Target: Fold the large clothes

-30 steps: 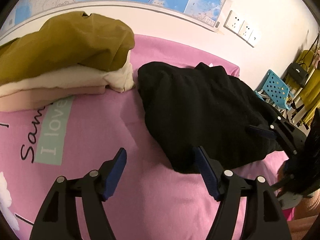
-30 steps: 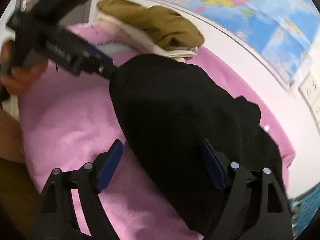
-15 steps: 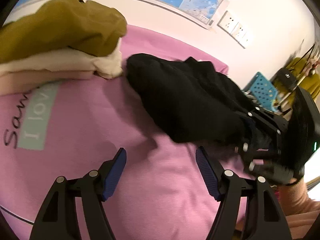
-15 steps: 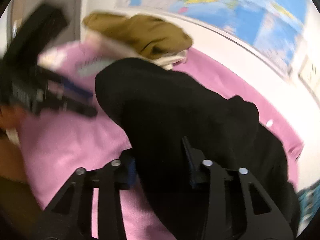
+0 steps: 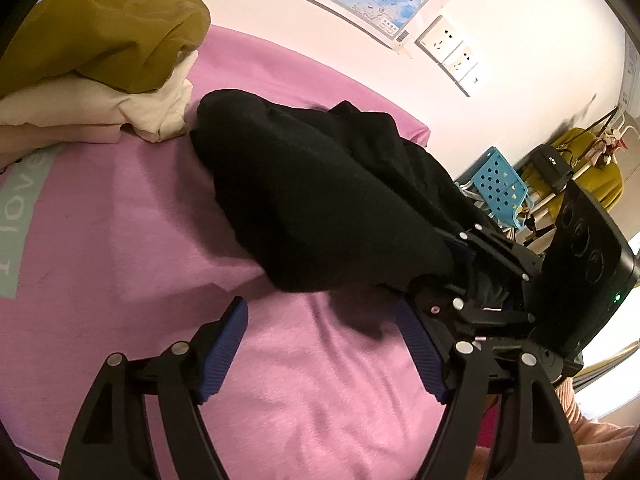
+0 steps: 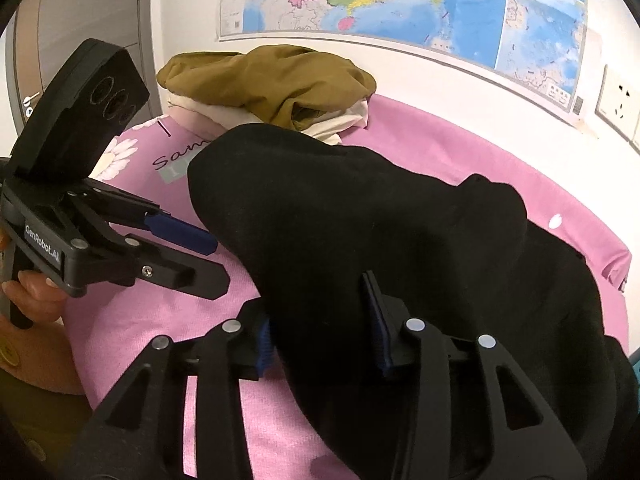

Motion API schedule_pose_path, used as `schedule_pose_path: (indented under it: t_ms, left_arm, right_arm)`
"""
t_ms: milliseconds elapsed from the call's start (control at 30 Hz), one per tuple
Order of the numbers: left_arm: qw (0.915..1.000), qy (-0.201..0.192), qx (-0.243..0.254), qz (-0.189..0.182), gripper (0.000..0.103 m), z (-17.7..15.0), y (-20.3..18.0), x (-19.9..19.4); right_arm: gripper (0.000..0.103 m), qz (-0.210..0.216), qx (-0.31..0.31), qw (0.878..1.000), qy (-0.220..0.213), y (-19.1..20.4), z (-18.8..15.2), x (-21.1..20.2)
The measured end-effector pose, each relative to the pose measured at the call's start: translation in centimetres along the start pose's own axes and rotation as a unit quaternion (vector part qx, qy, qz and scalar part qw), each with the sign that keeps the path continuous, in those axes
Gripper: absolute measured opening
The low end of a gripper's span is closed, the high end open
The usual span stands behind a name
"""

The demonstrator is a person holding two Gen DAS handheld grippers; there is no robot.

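Observation:
A black garment [image 5: 320, 200] lies bunched on the pink blanket [image 5: 120, 240], with its near edge lifted. My right gripper [image 6: 320, 332] has a thick fold of the black garment [image 6: 360, 220] between its blue pads, which press on it while the jaws are opening slightly. In the left wrist view, the right gripper [image 5: 452, 280] grips that edge at the right. My left gripper [image 5: 322, 344] hovers over bare blanket just in front of the garment, jaws opening, nothing between them. The left gripper [image 6: 200, 256] appears left of the garment in the right wrist view.
A stack of folded clothes [image 5: 100, 40], olive over cream over pale pink, sits at the back left [image 6: 280, 76]. A wall map [image 6: 400, 8] and sockets [image 5: 452, 52] are behind the bed. A blue perforated chair [image 5: 496, 188] stands past the bed's right end. A hand [image 6: 32, 292] holds the left gripper.
The right gripper went from wide open around the black garment's edge to closed on a fold of it. The left gripper shifted toward the right gripper and stayed open.

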State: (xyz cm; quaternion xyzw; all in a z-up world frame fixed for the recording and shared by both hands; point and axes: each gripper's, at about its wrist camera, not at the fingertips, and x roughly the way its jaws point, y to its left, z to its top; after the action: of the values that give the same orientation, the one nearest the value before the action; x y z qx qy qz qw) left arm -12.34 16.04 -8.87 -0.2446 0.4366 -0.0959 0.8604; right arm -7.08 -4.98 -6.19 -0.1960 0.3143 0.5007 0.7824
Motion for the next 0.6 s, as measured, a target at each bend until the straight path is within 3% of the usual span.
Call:
schedule_pose_path:
  t_ms: [600]
  left_arm:
    - [0.9994, 0.007, -0.033, -0.001, 0.077, 0.8, -0.1, 1.4]
  right_arm:
    - [0.044, 0.008, 0.019, 1.0, -0.008, -0.4, -0.8, 0.4]
